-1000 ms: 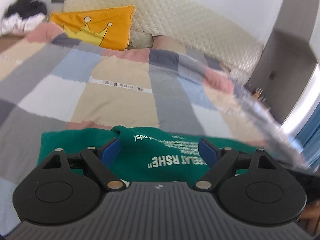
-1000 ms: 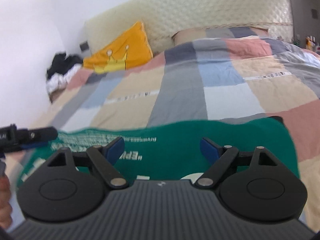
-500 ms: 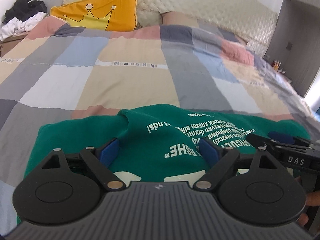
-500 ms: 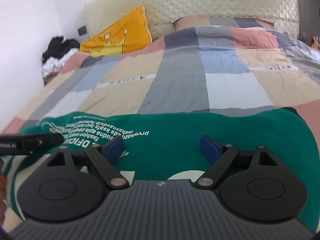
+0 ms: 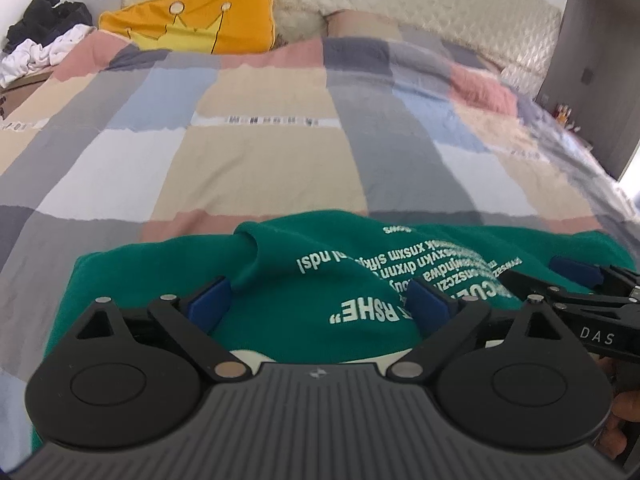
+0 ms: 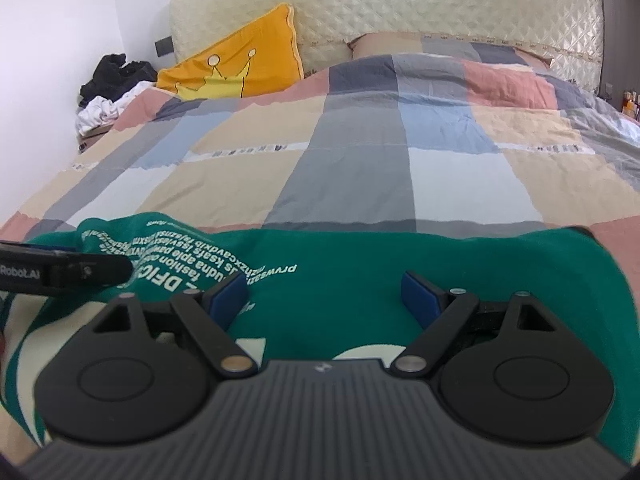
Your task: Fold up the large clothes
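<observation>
Checked bed quilt (image 5: 256, 168), green sweatshirt (image 5: 304, 280) bunched at near edge. Left tongs (image 5: 320, 304) just opened wider, right tongs (image 6: 324, 296) wide too, both gripping nothing, so prob fold released.

Left gripper (image 5: 320, 304) tilted downward, blue fingers (image 5: 208, 302) spread wide, having just been opening further, a raised fold of cloth between them, pads not pressing; right gripper (image 6: 324, 294) tilted downward alongside, fingers (image 6: 420, 292) wide apart, nothing clamped; part of a hand (image 5: 620, 412) behind the right gripper, left-wrist view's edge.
</observation>
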A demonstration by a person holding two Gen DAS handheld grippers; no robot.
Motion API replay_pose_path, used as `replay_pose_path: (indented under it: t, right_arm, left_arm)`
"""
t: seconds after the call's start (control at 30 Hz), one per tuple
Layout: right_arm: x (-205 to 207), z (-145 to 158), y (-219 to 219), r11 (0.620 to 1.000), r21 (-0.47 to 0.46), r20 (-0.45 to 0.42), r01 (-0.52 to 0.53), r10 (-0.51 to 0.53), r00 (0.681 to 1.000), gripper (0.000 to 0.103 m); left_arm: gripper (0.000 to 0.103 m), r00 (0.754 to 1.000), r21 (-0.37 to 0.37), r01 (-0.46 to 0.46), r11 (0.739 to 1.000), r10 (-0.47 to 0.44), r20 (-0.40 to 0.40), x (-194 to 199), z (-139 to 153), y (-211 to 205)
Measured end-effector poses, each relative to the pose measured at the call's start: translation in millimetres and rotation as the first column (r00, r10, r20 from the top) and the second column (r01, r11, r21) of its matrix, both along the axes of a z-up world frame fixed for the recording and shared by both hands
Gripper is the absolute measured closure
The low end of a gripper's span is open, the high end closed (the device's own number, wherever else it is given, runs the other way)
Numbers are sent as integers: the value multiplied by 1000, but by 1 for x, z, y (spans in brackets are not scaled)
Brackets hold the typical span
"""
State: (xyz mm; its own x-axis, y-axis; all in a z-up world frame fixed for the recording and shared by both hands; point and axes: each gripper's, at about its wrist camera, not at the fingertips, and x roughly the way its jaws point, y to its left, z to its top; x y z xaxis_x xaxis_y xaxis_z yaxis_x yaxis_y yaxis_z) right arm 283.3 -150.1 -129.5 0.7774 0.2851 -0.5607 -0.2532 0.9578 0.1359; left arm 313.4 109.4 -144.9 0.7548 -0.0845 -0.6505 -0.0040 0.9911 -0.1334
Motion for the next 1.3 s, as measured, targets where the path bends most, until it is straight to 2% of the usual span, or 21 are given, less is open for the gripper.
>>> replay_pose_path:
  t: [0.13, 0.3, 0.4, 0.5, 0.6, 0.77, 0.93, 1.03, 1.17, 1.3]
  right_arm:
    - [-13, 19, -8, 999, -16, 48, 33, -32, 998, 17]
    - [-17, 26, -25, 993, -51, 58, 105, -102, 993, 17]
    - [-14, 21, -37, 989, -50, 46, 142, -139, 989, 17]
    - [-11, 17, -40, 984, -65, 43, 164, -161, 986, 17]
    - [-7, 9, -41, 984, -72, 23, 161, -160, 987, 18]
    - [4, -7, -50, 986, -5, -36, 169, -169, 985, 18]
    - [14, -17, -51, 985, 10, -62, 170, -169, 984, 17]
    - [13, -18, -52, 985, 23, -66, 173, -171, 983, 17]
    - [4, -12, -51, 981, 25, -42, 192, -191, 981, 18]
    - [-11, 8, -52, 976, 38, -3, 216, -216, 976, 17]
  left_arm:
    - [6, 998, -44, 6, 999, -3, 67, -20, 21, 6]
    - [6, 990, -15, -40, 999, 42, 134, -42, 40, 16]
    - [6, 989, -10, -89, 996, 90, 114, -45, 38, 28]
    - [6, 991, -21, -122, 992, 123, 50, -39, 26, 41]
    - [6, 990, 15, -143, 990, 143, 15, -36, 13, 46]
    - [6, 988, 42, -153, 987, 155, -26, -30, -1, 50]
    - [5, 982, 8, -178, 984, 178, -67, -18, -12, 58]
    - [5, 982, 9, -181, 983, 181, -56, -18, -12, 58]
    - [5, 983, 66, -183, 981, 185, -19, -29, 1, 51]
    - [6, 983, 43, -182, 982, 180, 45, -56, 23, 44]
